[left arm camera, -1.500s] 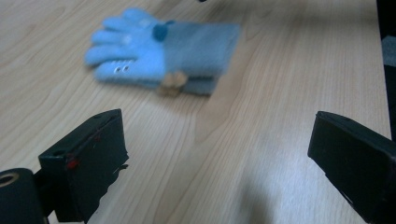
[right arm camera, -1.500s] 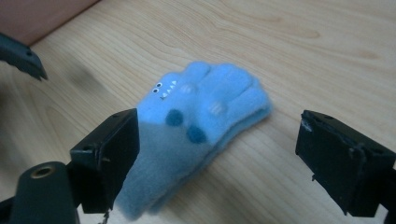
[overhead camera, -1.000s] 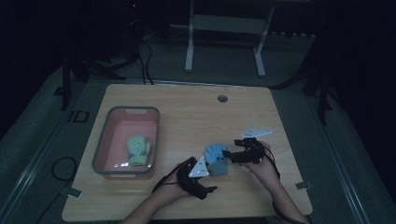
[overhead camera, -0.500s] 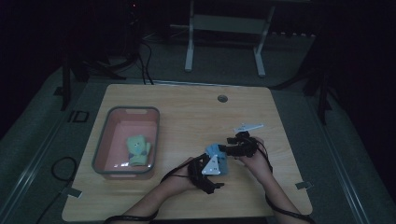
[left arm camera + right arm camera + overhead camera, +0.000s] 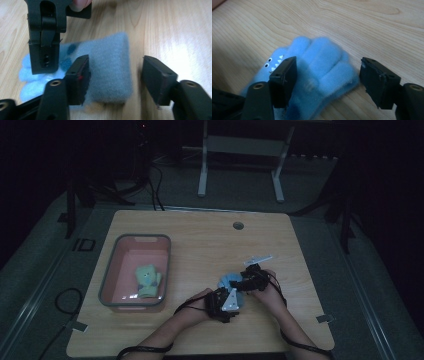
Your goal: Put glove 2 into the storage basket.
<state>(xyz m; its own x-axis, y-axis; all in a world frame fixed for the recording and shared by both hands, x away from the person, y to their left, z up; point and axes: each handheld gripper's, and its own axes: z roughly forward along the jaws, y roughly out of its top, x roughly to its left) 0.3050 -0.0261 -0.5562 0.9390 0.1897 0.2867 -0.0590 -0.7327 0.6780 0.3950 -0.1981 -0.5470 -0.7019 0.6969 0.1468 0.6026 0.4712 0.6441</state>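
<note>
I see the wooden counter (image 5: 200, 245) with a pink bin (image 5: 117, 270) at its left; a green glove (image 5: 147, 281) lies in it, well apart from my work. Near the front edge lies the blue glove (image 5: 231, 281). My left gripper (image 5: 113, 80) has been closing around its cuff with a gap on one side. My right gripper (image 5: 327, 75) has just widened around the fingers.

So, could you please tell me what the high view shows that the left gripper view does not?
High view alone: a pink bin with a green glove inside, and a round hole near the table's far edge. Left gripper view alone: the blue glove's grey cuff lying between the left tongs, pads not pressing it. Both: the blue glove, the right tongs and the wooden table.
</note>
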